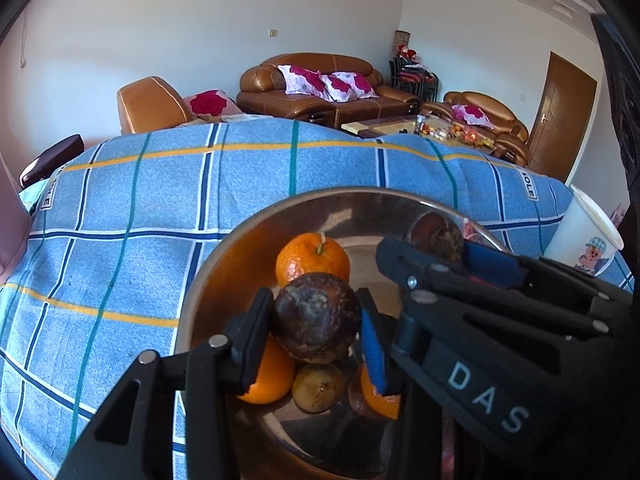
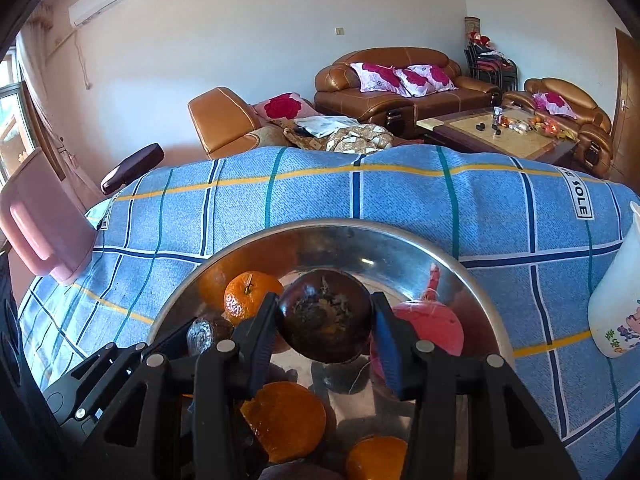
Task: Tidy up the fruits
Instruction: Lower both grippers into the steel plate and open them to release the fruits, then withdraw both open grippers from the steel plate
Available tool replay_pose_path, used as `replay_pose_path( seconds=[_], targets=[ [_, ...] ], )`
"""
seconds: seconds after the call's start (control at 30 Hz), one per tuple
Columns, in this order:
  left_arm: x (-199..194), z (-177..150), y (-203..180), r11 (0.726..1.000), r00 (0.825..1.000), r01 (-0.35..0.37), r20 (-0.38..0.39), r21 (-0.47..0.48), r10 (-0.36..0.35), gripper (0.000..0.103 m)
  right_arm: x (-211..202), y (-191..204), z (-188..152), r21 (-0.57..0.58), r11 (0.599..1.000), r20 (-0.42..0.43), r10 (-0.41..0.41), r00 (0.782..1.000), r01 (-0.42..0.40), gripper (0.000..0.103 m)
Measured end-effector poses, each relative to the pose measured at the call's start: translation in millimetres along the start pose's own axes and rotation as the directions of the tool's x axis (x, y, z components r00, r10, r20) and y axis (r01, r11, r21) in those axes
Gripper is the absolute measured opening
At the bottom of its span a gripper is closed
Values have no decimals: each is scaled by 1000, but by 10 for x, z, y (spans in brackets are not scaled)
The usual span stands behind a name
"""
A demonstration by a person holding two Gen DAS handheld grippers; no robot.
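Observation:
A steel bowl [image 1: 208, 280] [image 2: 400, 240] stands on the blue checked cloth and holds several fruits. My left gripper [image 1: 316, 320] is shut on a dark brown round fruit [image 1: 316, 316], held over the bowl above oranges [image 1: 312, 258] and a small brownish fruit [image 1: 318, 388]. My right gripper [image 2: 326, 320] is shut on another dark brown fruit [image 2: 324, 316] over the same bowl; it also shows in the left wrist view [image 1: 440, 256]. Oranges [image 2: 246, 296] and a pink dragon fruit [image 2: 432, 320] lie in the bowl below.
A white paper cup [image 1: 580, 240] [image 2: 616, 300] stands right of the bowl. A pink plastic object [image 2: 44, 232] sits at the table's left edge. Brown sofas [image 1: 320, 88] and a coffee table [image 2: 500, 128] stand beyond the table.

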State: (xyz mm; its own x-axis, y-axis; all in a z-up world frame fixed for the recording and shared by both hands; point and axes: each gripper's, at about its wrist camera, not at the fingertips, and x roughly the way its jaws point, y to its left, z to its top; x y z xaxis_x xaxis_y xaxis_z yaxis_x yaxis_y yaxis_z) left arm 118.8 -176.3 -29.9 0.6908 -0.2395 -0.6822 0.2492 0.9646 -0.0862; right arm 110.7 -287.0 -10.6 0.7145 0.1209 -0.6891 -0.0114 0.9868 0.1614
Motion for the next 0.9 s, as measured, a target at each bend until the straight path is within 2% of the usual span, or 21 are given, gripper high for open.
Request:
replay_pose_path(
  seconds=[0.23,0.33,0.4,0.47,0.5,0.6,0.73,0.9],
  targets=[
    [36,36,28,1000,1000,8,-10,-12,-8,44,19,63,-6,-35,999,-15,5,1000,-5,49],
    [42,42,0,1000,1000,6,-17,-6,-7,51,30,70,-13,-31,1000,-8,8,1000,-8,51],
    [32,51,-3,1000,999,-2,-35,-9,2,78,25,67,-17,-24,999,-2,27,1000,-27,57],
    [-3,54,12,1000,999,2,-32,-27,-3,93,17,70,-22,-23,999,1,42,999,-42,62],
    [-11,58,14,1000,1000,-2,-31,-29,1,96,9,65,-23,-20,999,5,45,999,-45,65],
    [8,66,34,999,998,13,-62,-38,-16,99,-6,54,-25,-3,998,17,59,998,-59,71],
    [18,69,50,998,996,40,-74,-47,-43,101,-9,7,-31,56,991,28,121,992,-122,75],
    [33,72,42,998,995,50,-82,-39,-53,103,-108,-43,-57,103,989,86,101,991,-110,76]
  ],
)
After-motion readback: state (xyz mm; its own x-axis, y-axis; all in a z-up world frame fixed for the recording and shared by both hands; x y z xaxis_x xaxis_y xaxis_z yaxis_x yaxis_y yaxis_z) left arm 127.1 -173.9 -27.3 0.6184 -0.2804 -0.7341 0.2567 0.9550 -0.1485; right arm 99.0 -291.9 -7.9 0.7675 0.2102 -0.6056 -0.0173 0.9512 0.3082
